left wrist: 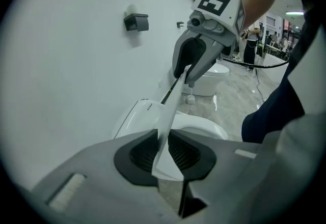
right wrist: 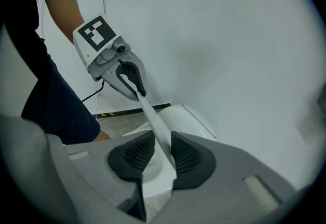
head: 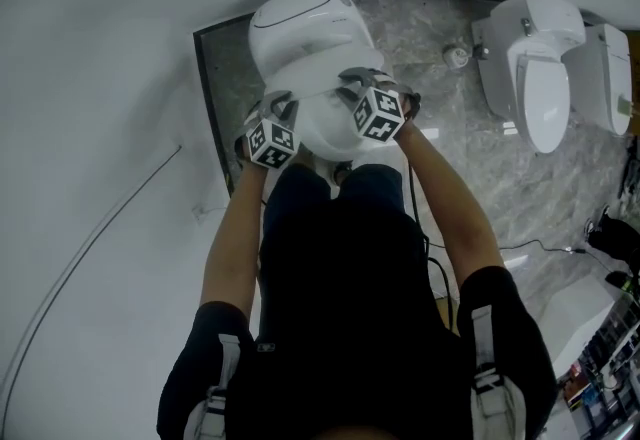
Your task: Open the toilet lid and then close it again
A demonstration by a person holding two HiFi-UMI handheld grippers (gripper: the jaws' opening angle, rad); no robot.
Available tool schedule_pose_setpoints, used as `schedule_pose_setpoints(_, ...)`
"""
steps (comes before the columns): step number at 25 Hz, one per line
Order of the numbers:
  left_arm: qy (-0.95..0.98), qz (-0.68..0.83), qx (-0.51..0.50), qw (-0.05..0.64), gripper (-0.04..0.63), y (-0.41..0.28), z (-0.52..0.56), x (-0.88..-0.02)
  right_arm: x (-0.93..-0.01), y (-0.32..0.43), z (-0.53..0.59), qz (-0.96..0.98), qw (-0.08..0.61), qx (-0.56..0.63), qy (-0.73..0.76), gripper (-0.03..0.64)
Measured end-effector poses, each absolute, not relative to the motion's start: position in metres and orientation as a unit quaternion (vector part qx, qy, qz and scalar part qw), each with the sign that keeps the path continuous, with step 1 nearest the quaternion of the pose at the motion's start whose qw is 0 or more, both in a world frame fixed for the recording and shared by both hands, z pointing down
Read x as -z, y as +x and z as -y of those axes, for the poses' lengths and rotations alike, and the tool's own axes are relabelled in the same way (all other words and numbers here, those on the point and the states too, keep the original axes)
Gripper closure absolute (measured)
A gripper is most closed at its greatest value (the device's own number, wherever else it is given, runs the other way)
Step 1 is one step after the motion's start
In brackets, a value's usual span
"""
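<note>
Both claws are clamped on the thin white plastic toilet lid [head: 325,123], left gripper [left wrist: 164,151] and right gripper [right wrist: 162,154] on opposite edges, holding it half up over the glossy white toilet [head: 300,28]. There's grey marble-look floor [head: 430,58] around that toilet, a plain white wall [head: 110,108] right beside it, and another white toilet [head: 545,88] off to its right.

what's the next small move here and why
Probably ease the lid a little higher and back toward the toilet's rear housing, assuming it is being opened. The left claw and right claw each pinch its edge, and it stands part-raised above the seat.
</note>
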State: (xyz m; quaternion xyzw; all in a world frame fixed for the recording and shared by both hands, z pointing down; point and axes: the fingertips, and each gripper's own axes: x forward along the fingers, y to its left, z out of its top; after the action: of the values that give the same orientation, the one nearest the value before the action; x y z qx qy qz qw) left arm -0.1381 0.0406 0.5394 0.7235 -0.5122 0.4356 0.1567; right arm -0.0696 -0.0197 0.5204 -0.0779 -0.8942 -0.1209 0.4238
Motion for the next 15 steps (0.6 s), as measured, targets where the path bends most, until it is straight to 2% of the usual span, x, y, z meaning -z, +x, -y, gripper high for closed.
schedule_pose_setpoints(15,0.754,0.484,-0.42,0.143,0.548,-0.2,0.013,-0.523,-0.502,-0.136,0.08,0.889,0.448,0.095,-0.016,0.509)
